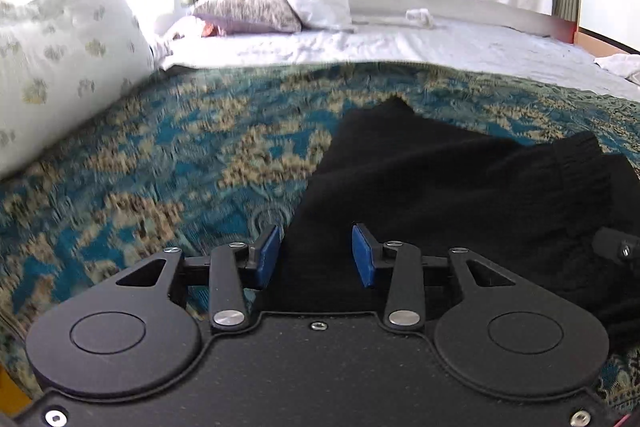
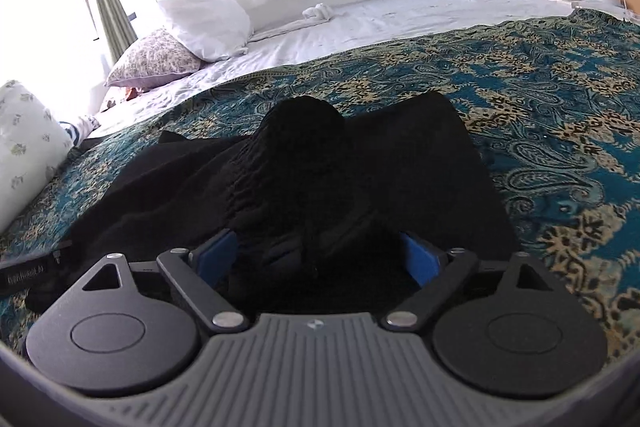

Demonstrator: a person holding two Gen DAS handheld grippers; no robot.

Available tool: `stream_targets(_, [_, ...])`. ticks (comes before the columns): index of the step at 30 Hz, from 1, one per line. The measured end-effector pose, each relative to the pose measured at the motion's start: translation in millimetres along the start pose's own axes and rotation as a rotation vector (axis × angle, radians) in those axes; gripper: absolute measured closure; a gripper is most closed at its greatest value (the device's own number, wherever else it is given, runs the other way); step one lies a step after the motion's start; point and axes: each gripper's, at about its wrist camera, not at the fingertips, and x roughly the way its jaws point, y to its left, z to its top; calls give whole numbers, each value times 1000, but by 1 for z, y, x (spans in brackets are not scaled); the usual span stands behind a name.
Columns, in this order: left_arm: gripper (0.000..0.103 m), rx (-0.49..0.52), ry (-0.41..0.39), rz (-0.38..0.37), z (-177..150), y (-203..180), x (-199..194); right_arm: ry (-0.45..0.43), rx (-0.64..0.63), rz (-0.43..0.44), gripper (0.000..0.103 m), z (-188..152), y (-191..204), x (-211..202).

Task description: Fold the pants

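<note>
Left wrist view shows the left claw (image 1: 316, 254) spread, its blue pads (image 1: 267, 255) apart with the black pants (image 1: 460, 179) lying between and beyond them on the teal patterned bedspread (image 1: 160, 155). In the right wrist view the right claw (image 2: 322, 259) is spread wide too, a bunched, ribbed part of the pants (image 2: 304, 155) heaped between its pads without being pinched. Pillows (image 2: 200, 23) sit at the far side on the white sheet (image 2: 380, 23).
</note>
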Motion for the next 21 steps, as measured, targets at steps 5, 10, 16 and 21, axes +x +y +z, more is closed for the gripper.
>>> stream_targets(5, [65, -7, 4, -3, -6, -3, 6, -57, 8, -72, 79, 7, 2, 3])
stream_targets(10, [62, -14, -24, -62, -1, -6, -8, -160, -41, -62, 92, 18, -4, -18])
stream_targets(16, [57, 36, -37, -83, -5, -20, -15, -161, -15, -87, 76, 11, -21, -34])
stream_targets(21, [53, 84, -16, -68, -14, -30, -9, -90, 69, -56, 38, -7, -38, -32])
